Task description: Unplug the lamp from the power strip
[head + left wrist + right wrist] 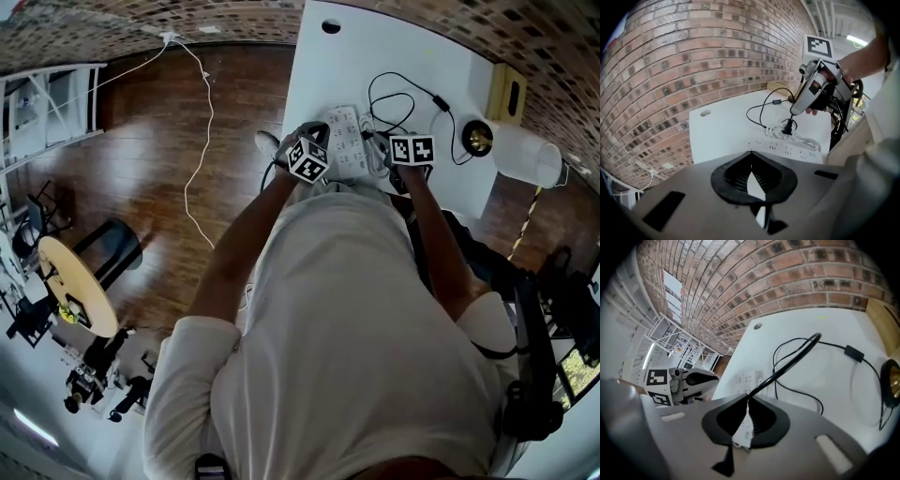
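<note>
A white power strip (344,139) (787,150) lies on the white table (375,56). My right gripper (792,111) (746,399) is shut on the lamp's black cord right at its plug (789,127). The plug hangs just above the strip's far side, next to a bundled white cord (777,133). The black cord (787,363) runs on across the table to the lamp (480,139), which has a brass base and a white shade (528,156). My left gripper (751,153) (715,379) has its jaws together, with its tip at the strip's near edge.
A wooden box (506,91) stands at the table's back right by the brick wall. A cable hole (330,26) sits at the table's far corner. A white cable (199,141) trails over the wooden floor to the left. A black chair (525,309) stands on my right.
</note>
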The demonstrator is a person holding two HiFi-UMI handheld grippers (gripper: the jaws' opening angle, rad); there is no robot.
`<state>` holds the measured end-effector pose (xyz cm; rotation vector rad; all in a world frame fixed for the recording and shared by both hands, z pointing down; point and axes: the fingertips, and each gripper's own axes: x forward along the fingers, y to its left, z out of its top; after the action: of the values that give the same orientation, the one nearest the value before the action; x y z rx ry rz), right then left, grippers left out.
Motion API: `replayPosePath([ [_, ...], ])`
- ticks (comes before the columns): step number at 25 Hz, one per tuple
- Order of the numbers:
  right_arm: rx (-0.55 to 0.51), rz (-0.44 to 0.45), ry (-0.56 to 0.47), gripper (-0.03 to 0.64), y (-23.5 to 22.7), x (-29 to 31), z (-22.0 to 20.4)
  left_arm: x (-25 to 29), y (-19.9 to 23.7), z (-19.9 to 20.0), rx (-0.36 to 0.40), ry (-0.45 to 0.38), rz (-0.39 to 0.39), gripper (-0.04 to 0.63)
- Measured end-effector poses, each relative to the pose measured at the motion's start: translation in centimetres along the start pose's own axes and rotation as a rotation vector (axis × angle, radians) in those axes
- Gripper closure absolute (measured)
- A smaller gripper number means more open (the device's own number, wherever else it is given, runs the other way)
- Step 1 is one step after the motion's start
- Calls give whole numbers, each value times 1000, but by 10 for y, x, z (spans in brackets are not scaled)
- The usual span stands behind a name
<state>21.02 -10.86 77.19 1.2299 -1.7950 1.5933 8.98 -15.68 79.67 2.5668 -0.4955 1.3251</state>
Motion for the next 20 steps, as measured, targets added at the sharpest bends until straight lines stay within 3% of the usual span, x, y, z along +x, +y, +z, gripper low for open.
replayPosePath([
  [3, -68, 9, 90, 603, 11, 2, -13, -21, 0, -21, -89, -8, 1, 589],
  [7, -202, -27, 330, 603, 22, 4, -46, -42, 2, -42, -202, -17, 9, 589],
  [9, -283, -48, 466, 601, 26, 7, -65, -49, 1, -46, -223, -24, 15, 589],
  [11, -362, -79, 532, 600, 26, 15, -74, -56, -3, -46, -228, -25, 16, 589],
  [15, -439, -131, 494, 598, 30, 38, -63, -64, -5, -47, -262, 2, 9, 589],
  [20, -460, -156, 368, 588, 35, 69, -54, -75, -4, -52, -305, 29, 7, 589],
])
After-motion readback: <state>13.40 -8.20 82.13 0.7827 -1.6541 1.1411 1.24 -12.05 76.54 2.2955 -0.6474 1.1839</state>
